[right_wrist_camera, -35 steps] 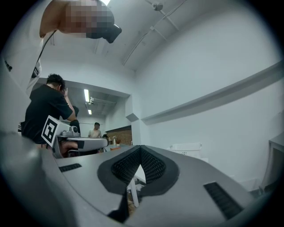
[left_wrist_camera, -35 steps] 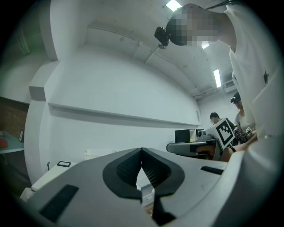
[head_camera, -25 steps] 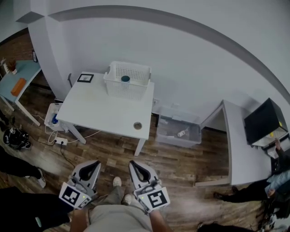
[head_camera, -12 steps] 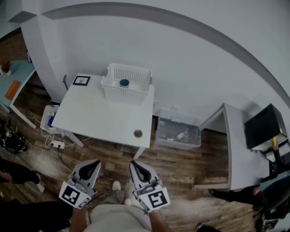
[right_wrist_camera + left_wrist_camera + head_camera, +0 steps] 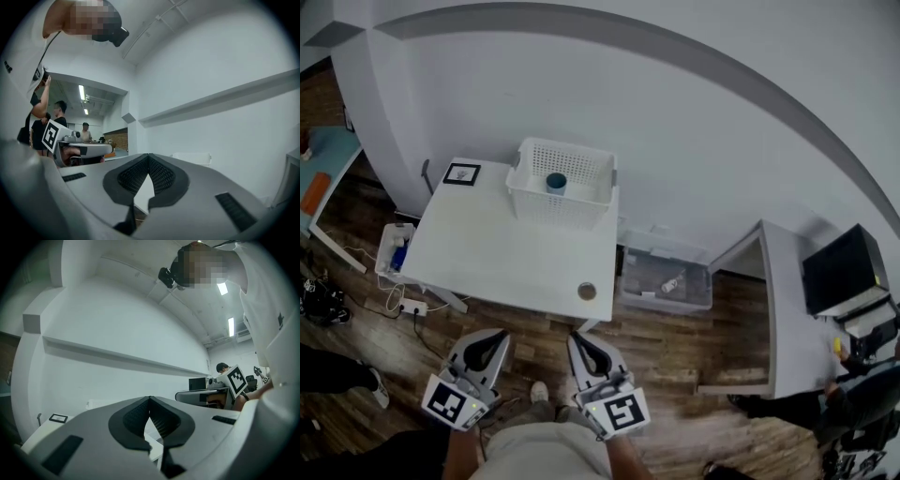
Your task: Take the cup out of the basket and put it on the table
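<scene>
Holding the left gripper [image 5: 491,339] and the right gripper [image 5: 579,339] side by side in front of you, you have both pointed toward the white surface [image 5: 502,258], well short of its near edge. Left jaws: closed tip to tip, with nothing between the ribbed black pads [image 5: 136,419], as seen in the left gripper view. Right jaws: likewise closed and empty, as seen in the right gripper view.

Basket [image 5: 551,208]: white plastic, rectangular, open-topped, walls perforated in a fine grid. It sits at the far edge of the surface, by the wall. Contents: one cup [image 5: 556,181], blue and cylindrical, near the middle of the basket floor. It appears to stand upright, long axis vertical, round mouth up; finer detail is too small to tell.

Surface: smooth, flat, rectangular. It also carries a small black-framed card [image 5: 461,173] at the far left corner and a small round item [image 5: 587,292] near the front right corner.

Floor [image 5: 675,342]: wood-grain planks. On it, just right of the surface, a clear plastic bin [image 5: 642,291] holds a small pale object.
</scene>
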{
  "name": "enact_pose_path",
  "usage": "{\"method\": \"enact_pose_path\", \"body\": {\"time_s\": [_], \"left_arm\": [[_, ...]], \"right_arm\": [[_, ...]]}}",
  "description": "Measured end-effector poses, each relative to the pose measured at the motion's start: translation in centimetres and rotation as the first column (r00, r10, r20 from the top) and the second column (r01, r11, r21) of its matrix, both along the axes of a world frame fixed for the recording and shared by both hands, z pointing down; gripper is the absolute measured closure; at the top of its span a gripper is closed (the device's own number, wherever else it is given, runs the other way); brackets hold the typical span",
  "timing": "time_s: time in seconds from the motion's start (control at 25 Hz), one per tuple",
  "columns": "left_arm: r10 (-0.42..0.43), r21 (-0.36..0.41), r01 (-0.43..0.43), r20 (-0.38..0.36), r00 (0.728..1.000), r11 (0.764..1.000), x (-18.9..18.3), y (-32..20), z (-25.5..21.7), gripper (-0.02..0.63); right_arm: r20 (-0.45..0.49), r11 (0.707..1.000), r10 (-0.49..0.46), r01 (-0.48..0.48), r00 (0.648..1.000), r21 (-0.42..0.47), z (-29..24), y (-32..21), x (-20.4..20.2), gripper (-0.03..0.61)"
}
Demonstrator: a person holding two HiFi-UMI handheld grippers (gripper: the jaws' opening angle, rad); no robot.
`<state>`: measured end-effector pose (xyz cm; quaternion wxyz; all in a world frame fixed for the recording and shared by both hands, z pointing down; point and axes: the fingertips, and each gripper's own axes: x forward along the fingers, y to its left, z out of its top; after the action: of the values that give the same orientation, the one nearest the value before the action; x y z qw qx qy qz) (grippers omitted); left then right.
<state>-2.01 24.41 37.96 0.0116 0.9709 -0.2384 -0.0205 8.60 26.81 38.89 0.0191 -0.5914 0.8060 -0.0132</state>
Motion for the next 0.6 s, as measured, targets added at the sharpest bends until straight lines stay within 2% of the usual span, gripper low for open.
{"method": "enact_pose_path", "body": {"time_s": [0.24, 0.6], "left_arm": [[-0.004, -0.004, 0.004, 0.002, 1.0, 1.0, 0.9, -2.4, -0.1, 0.612], [-0.039, -0.003, 0.039, 0.009, 0.999, 0.999, 3.6, -6.1, 0.4, 0.612]], "right_arm": [[0.005, 1.0, 0.007, -0.007, 1.0, 0.002, -0.5, -2.5, 1.2, 0.569], [0.004, 0.999, -0.045, 0.045, 0.999, 0.003, 0.0, -6.5, 3.6, 0.569]]}}
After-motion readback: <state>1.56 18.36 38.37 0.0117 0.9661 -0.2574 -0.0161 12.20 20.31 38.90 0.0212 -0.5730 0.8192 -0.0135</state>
